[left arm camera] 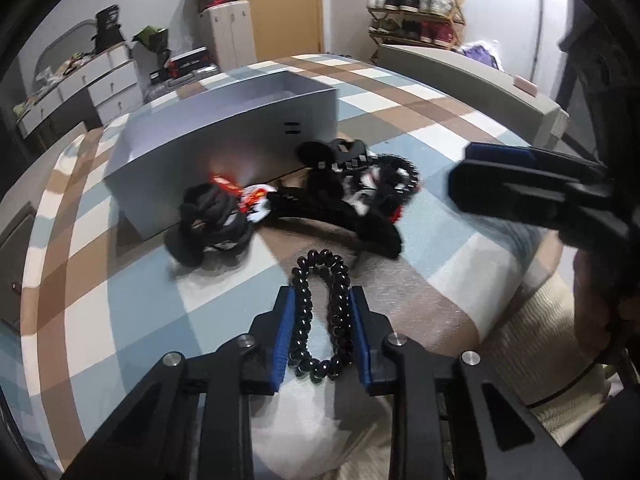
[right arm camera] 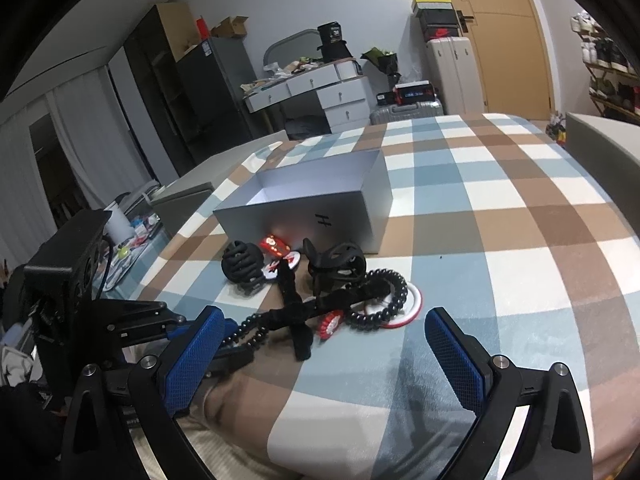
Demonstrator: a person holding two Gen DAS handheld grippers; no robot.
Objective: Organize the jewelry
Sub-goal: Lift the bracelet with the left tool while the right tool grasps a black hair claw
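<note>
Checked bedding in blue, brown and white covers the bed, where an open grey box stands. Just before it lies a heap of black hair accessories. Left tongs are clamped on a black spiral hair tie; right tongs stand apart, empty. White drawers and a shoe rack line the walls.

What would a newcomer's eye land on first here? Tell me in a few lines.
First, the black spiral hair tie squeezed between the blue pads of the left gripper, low in the left wrist view. Behind it, a dark heap of hair accessories with red and white bits lies on the checked bedspread, against the open grey box. The right gripper hangs open, empty.
</note>
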